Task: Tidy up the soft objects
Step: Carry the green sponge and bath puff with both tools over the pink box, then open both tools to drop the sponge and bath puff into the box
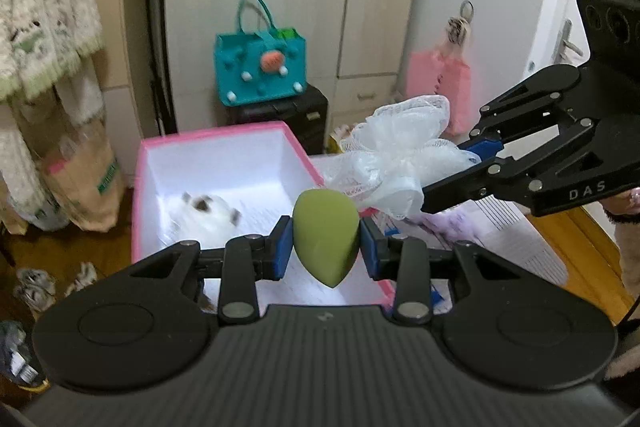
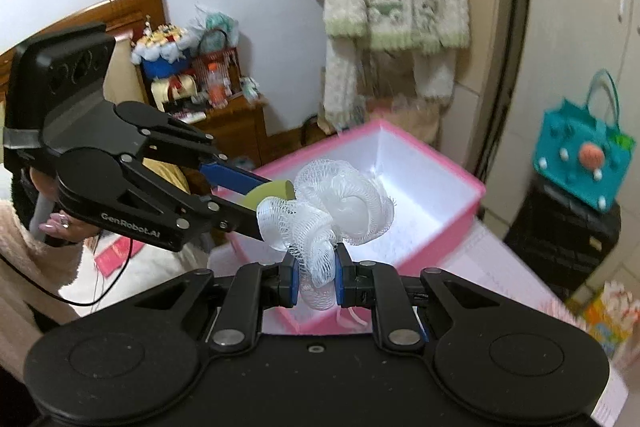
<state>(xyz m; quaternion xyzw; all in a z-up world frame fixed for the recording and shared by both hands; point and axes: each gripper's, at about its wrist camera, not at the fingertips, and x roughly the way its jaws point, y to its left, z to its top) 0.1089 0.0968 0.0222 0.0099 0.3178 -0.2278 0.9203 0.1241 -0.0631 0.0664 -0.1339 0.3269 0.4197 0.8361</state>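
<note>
Left gripper [image 1: 325,245] was clamped on a green teardrop sponge [image 1: 325,237], pads pressed on its two flanks, point hanging down. Right gripper [image 2: 317,281] was clenched on a white mesh bath pouf [image 2: 324,213], pinched only by a lower fold; most of the netting bulged free above the jaws.

Both loads were carried in the air, close together, over the near edge of the pink box [image 1: 138,187]. In the right wrist view the sponge was seen just behind the pouf, touching or nearly so; which could not be told. One fluffy white plush toy [image 1: 204,217] was already lying on the box floor, blurred.

Step judged: drop-off of both items into the box.

Notes for doing it well:
- Each load should be brought fully past the pink rim before release; the box wall was near both grippers.
- The grippers should be spread apart first, so netting is not snagged on the other gripper's fingers.
- Sponge is squashy; it may spring sideways on release, so a low drop is advised.
- Pouf is light and loose; a strand could stay caught on a pad, so a wide opening is advised.
- Empty floor beside the plush should be aimed for.

The box stood on a pale worktop [image 1: 532,251].
</note>
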